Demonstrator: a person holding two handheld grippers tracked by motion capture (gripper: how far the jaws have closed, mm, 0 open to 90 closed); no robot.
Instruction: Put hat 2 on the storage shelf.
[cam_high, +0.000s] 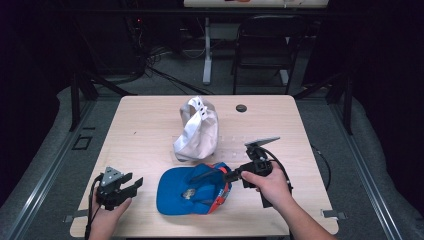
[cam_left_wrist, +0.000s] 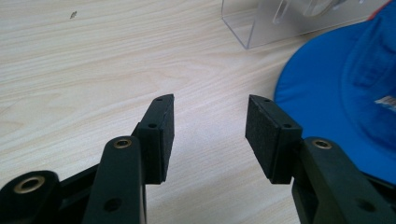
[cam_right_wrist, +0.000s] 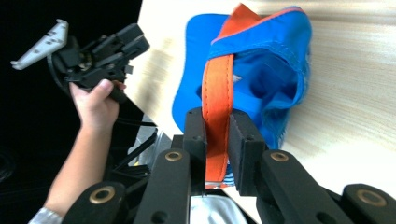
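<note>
A blue cap (cam_high: 187, 192) lies upside down near the front of the wooden table (cam_high: 145, 120), with its orange back strap (cam_right_wrist: 217, 84) raised. My right gripper (cam_high: 212, 174) is shut on that strap; in the right gripper view the band runs between the pads of the right gripper (cam_right_wrist: 217, 128) and the blue cap (cam_right_wrist: 266, 70) hangs from it. My left gripper (cam_high: 134, 184) is held at the table's front left, left of the cap. In its own view the left gripper (cam_left_wrist: 210, 135) is open over bare wood, the blue cap's brim (cam_left_wrist: 327, 98) to its right.
A white cap (cam_high: 196, 131) sits behind the blue one at mid-table. A clear plastic stand (cam_left_wrist: 280, 21) is beside it. A small black disc (cam_high: 241, 108) lies near the far edge. A dark chair (cam_high: 265, 45) stands beyond the table.
</note>
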